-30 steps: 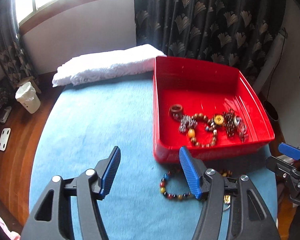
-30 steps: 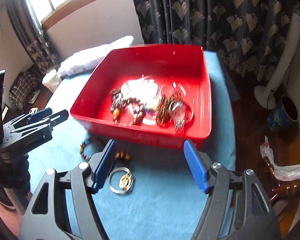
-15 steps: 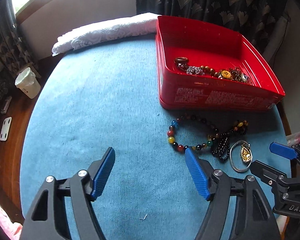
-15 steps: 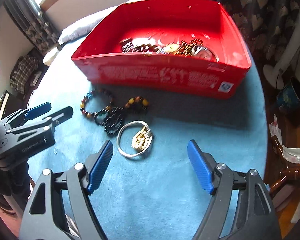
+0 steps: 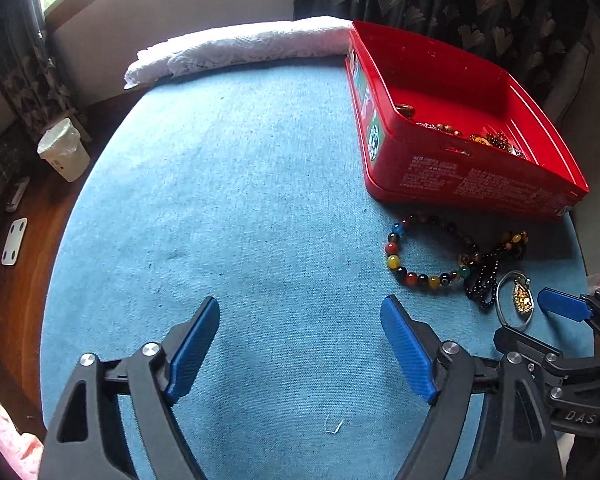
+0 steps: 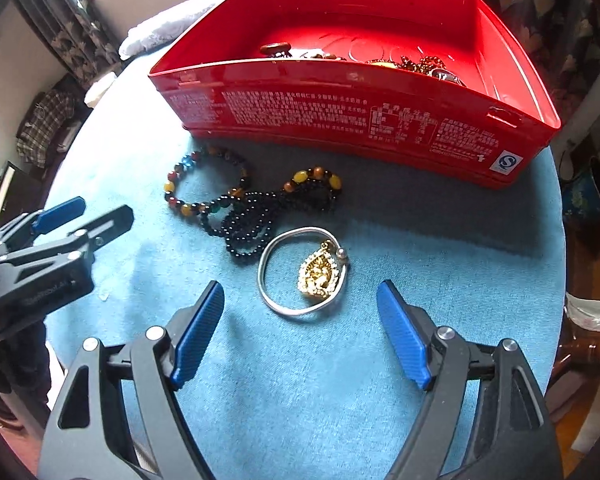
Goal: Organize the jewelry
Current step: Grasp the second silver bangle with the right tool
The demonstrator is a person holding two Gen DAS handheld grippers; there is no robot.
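Both grippers have dropped toward the table, the right gripper (image 6: 300, 300) opening its empty jaws just short of the silver bangle (image 6: 302, 270).

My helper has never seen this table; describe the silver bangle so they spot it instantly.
Find the red tin on the blue cloth. Before its printed wall lie beaded bracelets; the silver bangle lies nearest the right gripper: smooth metal, unbeaded, ringing a gold pendant.
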